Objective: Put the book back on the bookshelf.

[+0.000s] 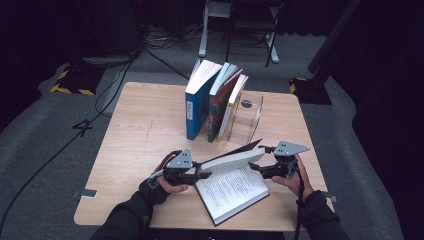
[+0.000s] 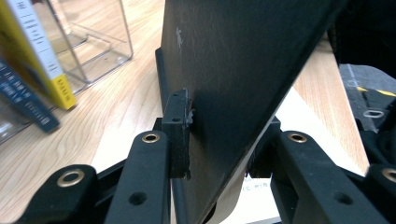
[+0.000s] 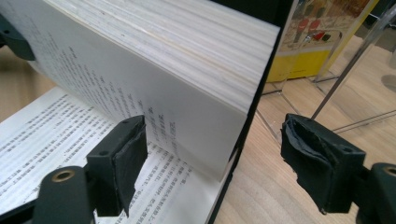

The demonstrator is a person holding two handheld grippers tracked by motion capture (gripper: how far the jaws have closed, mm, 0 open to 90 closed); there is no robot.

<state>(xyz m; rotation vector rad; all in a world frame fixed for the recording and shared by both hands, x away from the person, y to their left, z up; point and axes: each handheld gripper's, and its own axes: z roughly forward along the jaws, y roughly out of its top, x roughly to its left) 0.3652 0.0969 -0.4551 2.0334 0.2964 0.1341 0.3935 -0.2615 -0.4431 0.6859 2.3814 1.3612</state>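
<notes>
jaws of the left gripper (image 2: 219, 154) clamp the raised black cover of the open book (image 1: 232, 187); right gripper (image 3: 212, 163) jaws stand wide astride its lifted pages, pads apart from them; book lies at the table's (image 1: 135, 130) near edge, upright books (image 1: 212, 100) and clear bookend (image 1: 247, 120) toward the far edge
</notes>
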